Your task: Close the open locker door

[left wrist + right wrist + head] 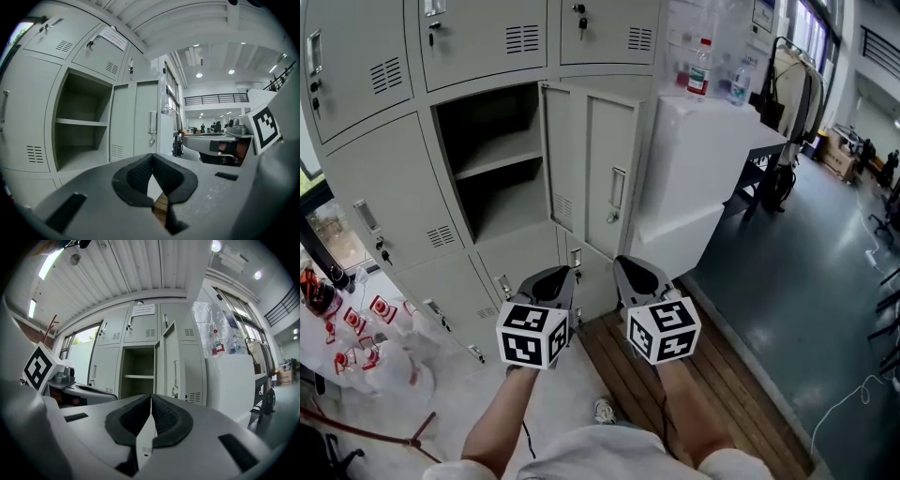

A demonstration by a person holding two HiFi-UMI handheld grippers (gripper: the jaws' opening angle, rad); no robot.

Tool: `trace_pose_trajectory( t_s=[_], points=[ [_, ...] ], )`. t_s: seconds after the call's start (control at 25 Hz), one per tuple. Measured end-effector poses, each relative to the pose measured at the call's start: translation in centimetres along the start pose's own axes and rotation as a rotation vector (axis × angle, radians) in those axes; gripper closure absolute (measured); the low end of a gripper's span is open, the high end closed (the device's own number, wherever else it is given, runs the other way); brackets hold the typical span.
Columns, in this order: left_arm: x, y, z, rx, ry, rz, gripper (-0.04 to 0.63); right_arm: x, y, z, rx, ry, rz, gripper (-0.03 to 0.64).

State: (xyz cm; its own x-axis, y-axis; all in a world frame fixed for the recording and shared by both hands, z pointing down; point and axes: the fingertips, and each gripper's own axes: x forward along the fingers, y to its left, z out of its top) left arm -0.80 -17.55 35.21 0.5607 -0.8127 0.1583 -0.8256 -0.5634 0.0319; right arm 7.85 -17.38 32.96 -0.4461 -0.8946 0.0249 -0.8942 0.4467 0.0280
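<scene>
Both tools we hold low and side by side, left gripper (551, 275) and right gripper (634, 268), each pinched closed on nothing, well short of the locker (492, 127), whose door (602, 173) stands swung out on its right.

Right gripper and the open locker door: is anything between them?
Nothing: the right gripper view shows only open air between the right gripper and the open locker door.

The grey locker door (592, 169) stands swung wide open, handle outward.
</scene>
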Motion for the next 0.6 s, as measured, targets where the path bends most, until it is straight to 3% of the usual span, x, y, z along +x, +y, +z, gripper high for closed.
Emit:
trace_pose_trajectory(
  t_s=[0.6],
  points=[
    [7.3, 1.4, 1.0, 0.022, 0.023, 0.007, 0.589, 4.9, -6.5, 0.9, 0.013, -0.034, 0.052, 0.609]
  ],
)
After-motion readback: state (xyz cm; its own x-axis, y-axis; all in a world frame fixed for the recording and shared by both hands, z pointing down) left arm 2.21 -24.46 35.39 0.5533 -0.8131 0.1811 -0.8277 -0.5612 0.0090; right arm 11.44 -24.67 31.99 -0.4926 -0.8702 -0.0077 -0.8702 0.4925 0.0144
